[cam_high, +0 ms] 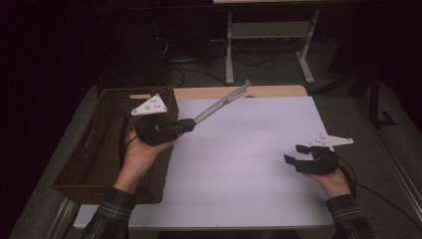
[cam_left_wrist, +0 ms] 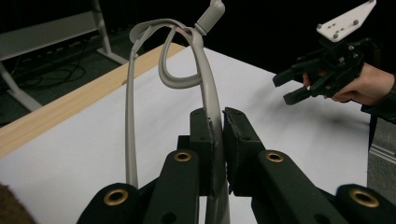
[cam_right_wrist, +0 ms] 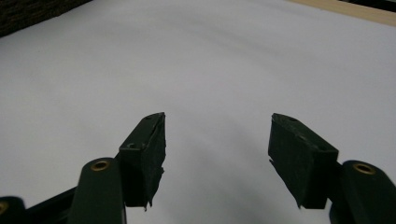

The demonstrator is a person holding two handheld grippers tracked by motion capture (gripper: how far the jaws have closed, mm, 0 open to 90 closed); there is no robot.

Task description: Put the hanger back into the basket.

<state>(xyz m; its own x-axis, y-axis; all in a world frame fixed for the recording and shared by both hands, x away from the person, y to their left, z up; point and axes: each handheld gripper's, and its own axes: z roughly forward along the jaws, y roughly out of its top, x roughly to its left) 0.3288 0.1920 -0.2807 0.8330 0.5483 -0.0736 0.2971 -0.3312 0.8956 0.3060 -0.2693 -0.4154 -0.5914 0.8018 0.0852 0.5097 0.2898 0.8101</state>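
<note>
No brand, label or other writing is showing anywhere. At the far left, one brown wicker basket (cam_high: 94, 149) is sitting on the table edge, beside the white sheet (cam_high: 249, 164) that is covering most of the tabletop. A strip of bare wood (cam_high: 278, 91) is showing along the table's far edge. The left hand (cam_high: 142, 154) is holding the left gripper (cam_high: 188, 124) above the basket's right rim, and its jaws are clamping one pair of grey tongs (cam_high: 221, 103) by an arm. The tongs are being held in the air over the sheet, with the long axis running from the jaws up and away toward the far right; the far end is pointing at the back edge of the table. In the left gripper view the tongs (cam_left_wrist: 205, 88) are rising from between the closed jaws, their two arms splayed apart, joined at a looped end at the top. Over at the right, the right hand (cam_high: 333, 181) is holding the right gripper (cam_high: 294, 153) low over the sheet, jaws standing wide apart with nothing between them, pointing left. In all there are two grippers.
</note>
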